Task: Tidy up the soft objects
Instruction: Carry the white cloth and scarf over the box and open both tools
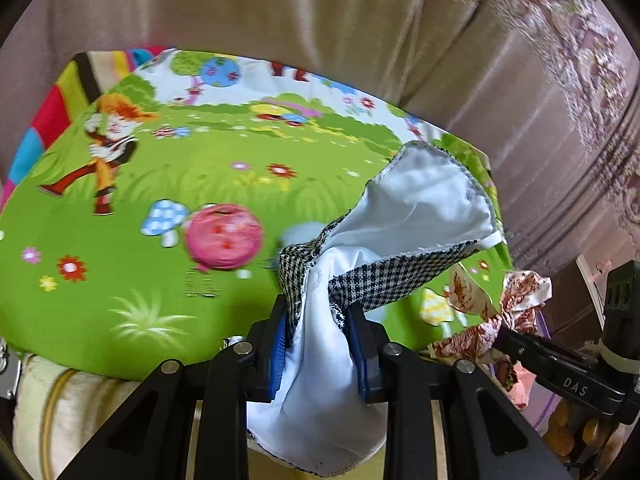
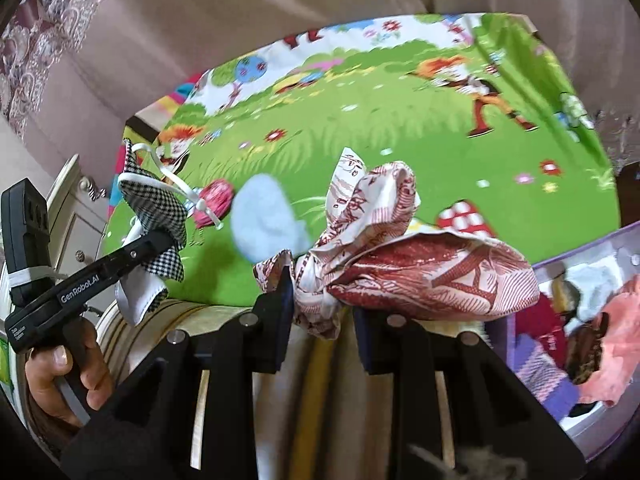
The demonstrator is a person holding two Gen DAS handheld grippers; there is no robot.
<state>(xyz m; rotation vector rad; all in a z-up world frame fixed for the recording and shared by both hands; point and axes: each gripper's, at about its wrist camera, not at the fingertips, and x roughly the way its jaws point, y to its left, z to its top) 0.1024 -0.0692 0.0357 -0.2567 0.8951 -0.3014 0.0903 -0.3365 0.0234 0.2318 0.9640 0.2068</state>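
My left gripper [image 1: 320,332] is shut on a black-and-white houndstooth face mask [image 1: 416,208] with a white lining, held above a bright green cartoon-print sheet [image 1: 160,184]. The mask and left gripper also show at the left of the right wrist view [image 2: 154,208]. My right gripper [image 2: 320,300] is shut on a crumpled red-and-white patterned cloth [image 2: 420,276], which also shows at the right of the left wrist view [image 1: 488,312]. A small pale blue soft object [image 2: 264,220] lies on the sheet between the two grippers.
Beige curtains [image 1: 280,12] hang behind the sheet. A purple-rimmed container [image 2: 568,320] with several soft items, pink and red among them, stands at the right. A cream bed frame [image 1: 52,408] runs below the sheet, and a white cabinet [image 2: 76,216] stands at the left.
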